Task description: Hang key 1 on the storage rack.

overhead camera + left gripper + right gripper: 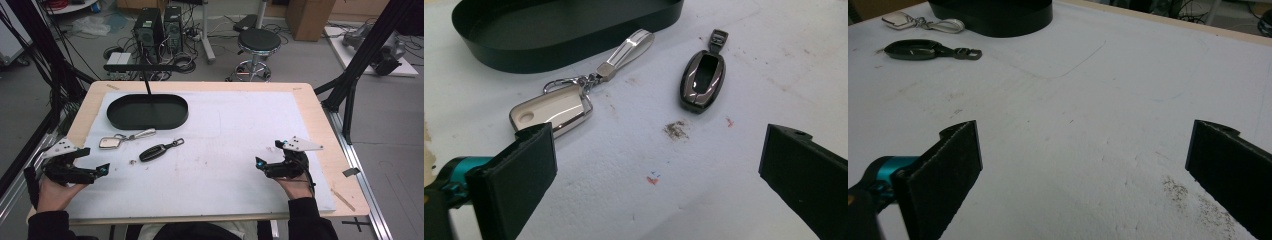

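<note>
No logos readable on either fob, too small from here. The white key fob [555, 109] sits lower left in the left gripper view, just past the left gripper [656, 170], jaws wide apart, holding nothing. The dark key fob [703, 80] lies beside it, the black tray [514, 47] at the top. The right gripper [1083, 175] gapes over bare white mat [1098, 100].
</note>
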{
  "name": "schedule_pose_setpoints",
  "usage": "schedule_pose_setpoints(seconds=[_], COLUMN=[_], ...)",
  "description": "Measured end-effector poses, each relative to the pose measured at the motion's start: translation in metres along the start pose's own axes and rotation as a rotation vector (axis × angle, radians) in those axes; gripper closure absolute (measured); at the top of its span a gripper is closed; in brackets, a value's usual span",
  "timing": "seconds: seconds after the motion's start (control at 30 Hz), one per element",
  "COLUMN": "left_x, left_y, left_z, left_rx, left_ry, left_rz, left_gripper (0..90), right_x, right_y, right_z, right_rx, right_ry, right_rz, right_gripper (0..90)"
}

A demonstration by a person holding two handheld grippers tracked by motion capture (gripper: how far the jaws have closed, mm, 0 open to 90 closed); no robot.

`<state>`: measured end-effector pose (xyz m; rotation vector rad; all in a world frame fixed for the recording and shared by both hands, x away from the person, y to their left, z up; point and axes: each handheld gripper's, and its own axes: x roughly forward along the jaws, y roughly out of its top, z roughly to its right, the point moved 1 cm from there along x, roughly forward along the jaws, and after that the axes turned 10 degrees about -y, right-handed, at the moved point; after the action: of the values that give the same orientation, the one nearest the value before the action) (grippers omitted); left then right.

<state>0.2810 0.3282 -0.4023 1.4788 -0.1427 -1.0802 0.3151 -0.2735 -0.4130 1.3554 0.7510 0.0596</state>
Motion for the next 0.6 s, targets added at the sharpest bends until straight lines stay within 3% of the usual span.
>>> schedule_pose_setpoints(seconds=[0.3,0.6], left_x=[0.004,0.011], left_y=[-0.002,0.005], left_z=[-0.001,-0.001], left_rx=[-0.005,0.002], left_ry=[0.007,0.018], left_rz=[-0.010,-0.062], left_gripper=[2.5,2.5], right_x=[0.000,-0.001], right_y=[-0.003,-0.004], right_z=[-0.001,-0.001], right_rx=[0.001,0.010], right_ry=[-0.002,-0.010], right_rz=[-0.007,-0.002], right_gripper=[0.8,0.8])
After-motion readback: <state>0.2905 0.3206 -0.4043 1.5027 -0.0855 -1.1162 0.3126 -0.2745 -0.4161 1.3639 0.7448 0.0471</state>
